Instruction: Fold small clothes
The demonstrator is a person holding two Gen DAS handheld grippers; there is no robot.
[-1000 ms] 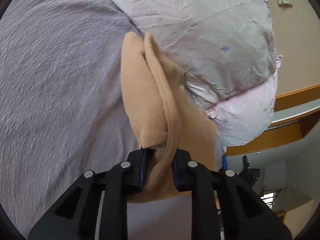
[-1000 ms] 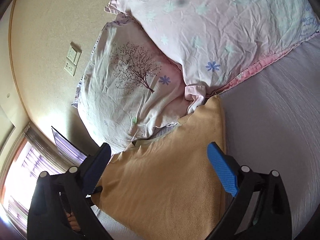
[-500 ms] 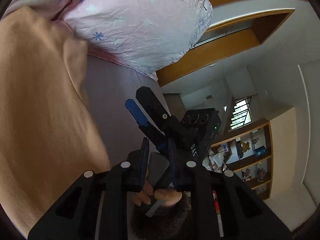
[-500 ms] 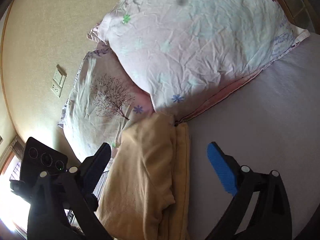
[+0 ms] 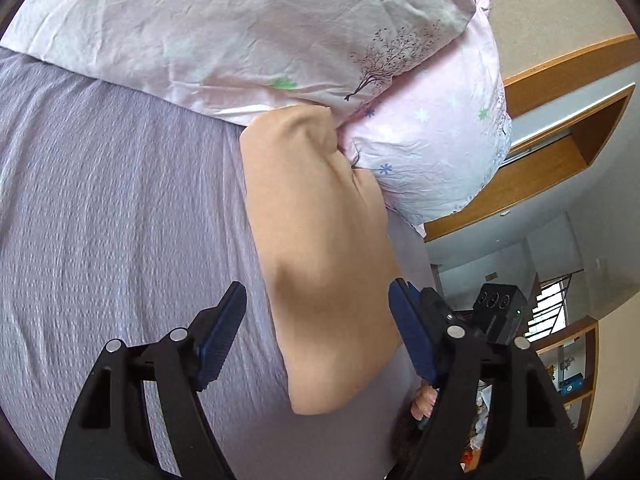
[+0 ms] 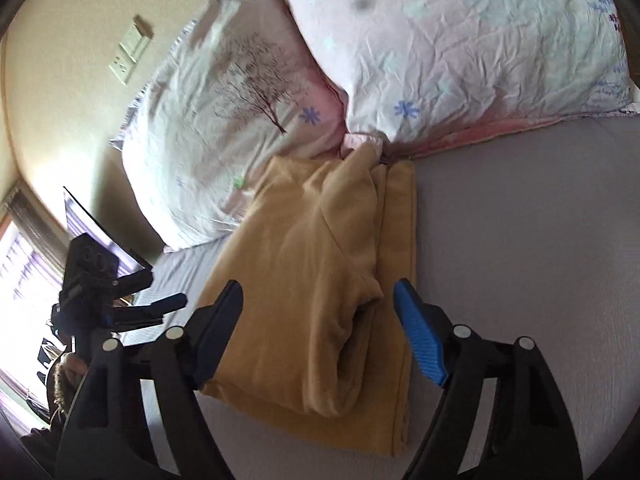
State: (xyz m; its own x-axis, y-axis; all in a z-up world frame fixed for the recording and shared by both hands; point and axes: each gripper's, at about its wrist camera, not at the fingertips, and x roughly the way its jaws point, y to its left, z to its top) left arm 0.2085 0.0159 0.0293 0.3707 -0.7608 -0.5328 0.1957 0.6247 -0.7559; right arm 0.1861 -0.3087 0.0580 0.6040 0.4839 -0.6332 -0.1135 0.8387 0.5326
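A tan fleece garment (image 5: 320,260) lies folded on the grey bed sheet (image 5: 112,208), its far end against the pillows. In the right wrist view the garment (image 6: 320,272) shows as a folded stack with a loose upper layer. My left gripper (image 5: 316,336) is open and empty, its jaws wide apart just above the garment's near end. My right gripper (image 6: 318,332) is open and empty, hovering over the garment's near part. The left gripper also shows in the right wrist view (image 6: 132,304) at the left, and the right gripper shows in the left wrist view (image 5: 496,312).
Two pink floral pillows (image 6: 460,40) (image 6: 224,120) lie at the head of the bed, touching the garment. A wall with a switch plate (image 6: 128,56) stands behind. A wooden frame (image 5: 560,128) and shelves (image 5: 572,364) are at the right. The grey sheet (image 6: 540,240) stretches to the right.
My left gripper was shut on the garment's edge, then let go and opened wide. The garment went from spread to a folded stack. My right gripper stayed open.
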